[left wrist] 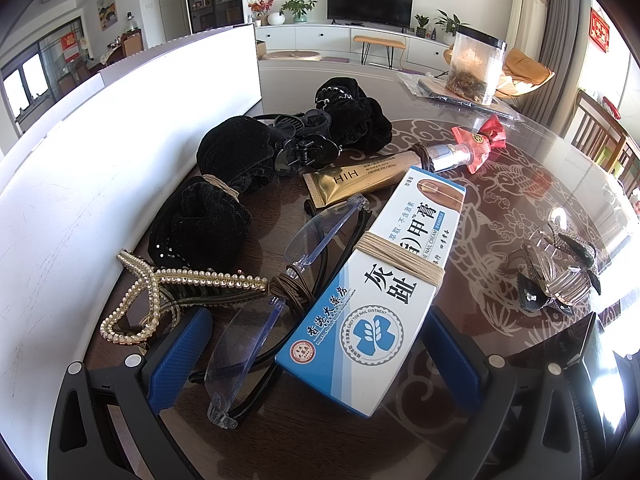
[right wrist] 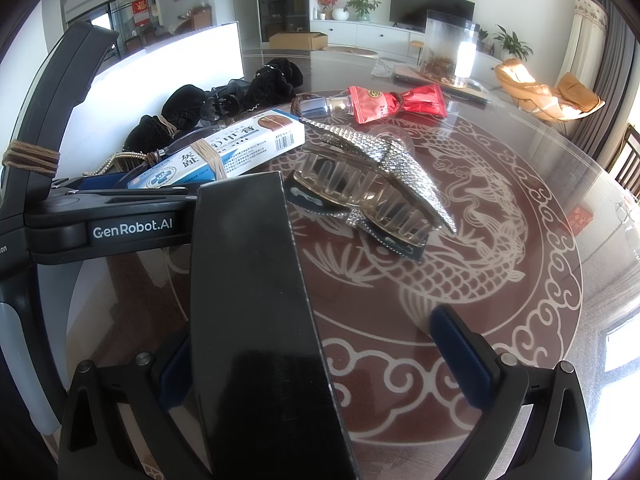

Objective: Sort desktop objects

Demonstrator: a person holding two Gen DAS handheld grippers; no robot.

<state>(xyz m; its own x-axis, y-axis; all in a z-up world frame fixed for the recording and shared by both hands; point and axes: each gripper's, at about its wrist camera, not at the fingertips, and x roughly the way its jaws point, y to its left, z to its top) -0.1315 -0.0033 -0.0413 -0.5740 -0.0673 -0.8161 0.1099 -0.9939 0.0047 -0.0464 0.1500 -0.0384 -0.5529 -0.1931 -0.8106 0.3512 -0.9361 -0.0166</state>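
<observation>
My left gripper [left wrist: 316,356] is open, its blue pads either side of the white-and-blue ointment box [left wrist: 376,288] and the clear glasses [left wrist: 280,292]. Around them lie a pearl hair clip [left wrist: 160,292], black scrunchies [left wrist: 236,152], a black claw clip [left wrist: 304,148], a gold cream tube [left wrist: 360,178] and a red candy [left wrist: 486,140]. My right gripper [right wrist: 320,360] is open; a flat black box [right wrist: 256,320] stands between its fingers, against the left one. A rhinestone hair clip [right wrist: 372,184] lies just ahead, also in the left view [left wrist: 560,268].
A white box wall [left wrist: 100,152] borders the pile on the left. A clear jar [left wrist: 474,66] stands on a flat packet at the far side of the glass-topped round table [right wrist: 480,280]. Chairs stand beyond the table's right edge.
</observation>
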